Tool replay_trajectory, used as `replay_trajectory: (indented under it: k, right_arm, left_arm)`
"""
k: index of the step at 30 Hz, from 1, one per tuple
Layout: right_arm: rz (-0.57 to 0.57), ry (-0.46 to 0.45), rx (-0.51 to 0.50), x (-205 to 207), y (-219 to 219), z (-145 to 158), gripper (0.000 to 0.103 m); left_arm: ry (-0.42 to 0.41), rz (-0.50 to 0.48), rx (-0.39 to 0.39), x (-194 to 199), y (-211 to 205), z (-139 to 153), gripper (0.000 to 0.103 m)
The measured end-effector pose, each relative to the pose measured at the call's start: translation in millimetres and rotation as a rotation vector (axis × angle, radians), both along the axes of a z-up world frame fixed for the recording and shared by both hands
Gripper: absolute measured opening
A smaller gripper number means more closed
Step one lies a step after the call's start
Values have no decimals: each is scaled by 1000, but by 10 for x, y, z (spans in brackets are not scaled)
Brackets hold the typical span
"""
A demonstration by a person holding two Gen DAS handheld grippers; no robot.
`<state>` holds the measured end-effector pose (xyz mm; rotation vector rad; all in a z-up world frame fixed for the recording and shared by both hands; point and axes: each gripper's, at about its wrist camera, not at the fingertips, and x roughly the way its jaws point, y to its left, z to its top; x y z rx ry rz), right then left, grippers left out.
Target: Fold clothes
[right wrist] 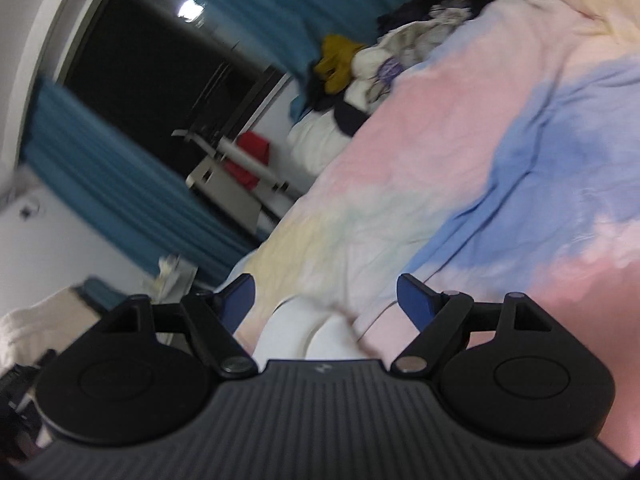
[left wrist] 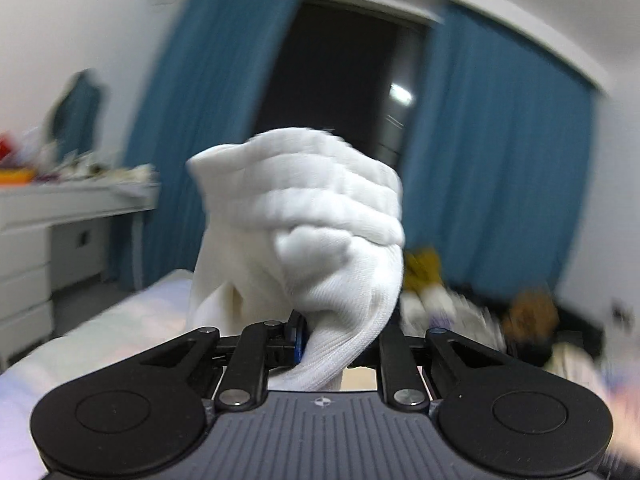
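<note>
One white garment (left wrist: 304, 232) is pinched, bunched and unfolded, by the left gripper (left wrist: 304, 340); the right gripper (right wrist: 326, 300) is held spread above the bed (right wrist: 460, 152); more clothes (right wrist: 368, 64) are left.

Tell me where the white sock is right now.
The white sock fills the centre of the left wrist view, bunched and lifted above the bed, clamped in the left gripper in front of the blue curtains.

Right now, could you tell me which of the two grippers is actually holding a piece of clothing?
The left gripper: its jaws are shut on a bunched white garment. The right gripper stands open above the pastel bedspread, clamping nothing.
</note>
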<state>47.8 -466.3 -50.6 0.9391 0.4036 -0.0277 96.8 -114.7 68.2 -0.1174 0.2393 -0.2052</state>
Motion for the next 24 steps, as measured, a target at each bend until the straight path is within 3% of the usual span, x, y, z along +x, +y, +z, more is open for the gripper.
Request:
replay_trajectory:
  k: [4, 9, 12, 17, 21, 24]
  right_arm:
    - [-20, 8, 30, 22, -135, -97, 81]
    - [27, 33, 104, 113, -259, -307, 81]
    - [74, 10, 176, 174, -267, -386, 81]
    - [180, -19, 204, 370, -154, -389, 80]
    - [270, -22, 206, 499, -30, -371, 80]
    - [339, -16, 176, 559, 125, -328, 80]
  left_arm:
    - [71, -174, 230, 24, -909, -772, 17]
    - [134, -233, 398, -57, -1367, -1521, 17]
    - [110, -247, 430, -91, -1352, -1556, 18]
    - [156, -314, 497, -78, -1225, -1529, 32]
    - [203, -378, 528, -280, -961, -1515, 63]
    - [196, -387, 545, -443, -851, -1492, 77]
